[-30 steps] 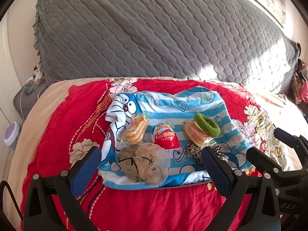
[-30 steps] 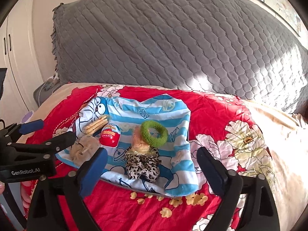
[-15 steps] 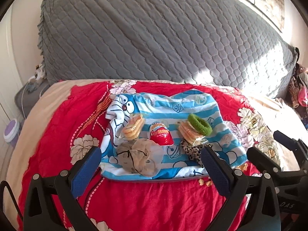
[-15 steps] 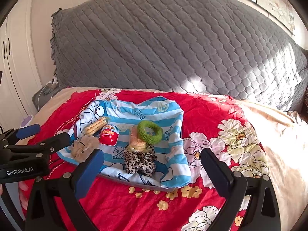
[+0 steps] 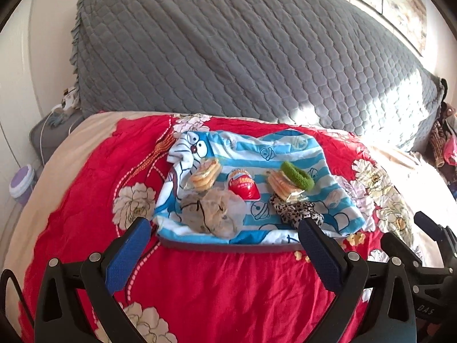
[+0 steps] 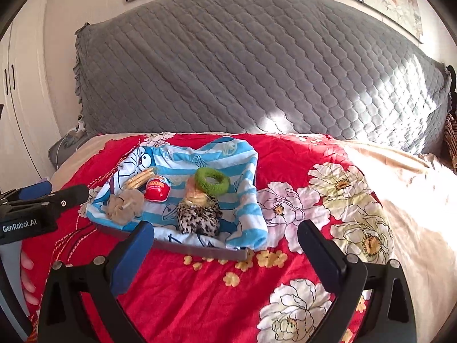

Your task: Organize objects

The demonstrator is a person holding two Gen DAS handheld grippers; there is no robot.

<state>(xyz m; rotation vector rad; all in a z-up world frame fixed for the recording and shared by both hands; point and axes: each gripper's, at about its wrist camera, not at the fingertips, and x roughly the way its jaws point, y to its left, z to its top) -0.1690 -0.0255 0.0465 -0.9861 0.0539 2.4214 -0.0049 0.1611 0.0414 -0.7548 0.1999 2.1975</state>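
Note:
A blue striped cartoon cloth [image 5: 288, 145] [image 6: 182, 157] lies over a flat board on the red bed. On it sit a beige scrunchie [image 5: 212, 213] [image 6: 124, 204], a red egg-shaped toy [image 5: 242, 184] [image 6: 157, 190], two wrapped biscuit packs [image 5: 204, 173] [image 5: 281, 185], a green hair ring [image 5: 297, 173] [image 6: 212, 181] and a leopard scrunchie [image 5: 295, 213] [image 6: 198, 218]. My left gripper [image 5: 224, 253] is open and empty, just in front of the board. My right gripper [image 6: 225, 247] is open and empty, in front of the board's right end.
A big grey quilted headboard cushion [image 5: 228, 57] stands behind the bed. The red floral bedspread [image 6: 285, 200] covers the bed, with beige cover at the right [image 6: 414, 185]. A lilac-lidded jar [image 5: 21, 180] stands on the floor at the left.
Both grippers have drawn back and risen a little from the cloth, so the objects look smaller and farther. Nothing was taken hold of.

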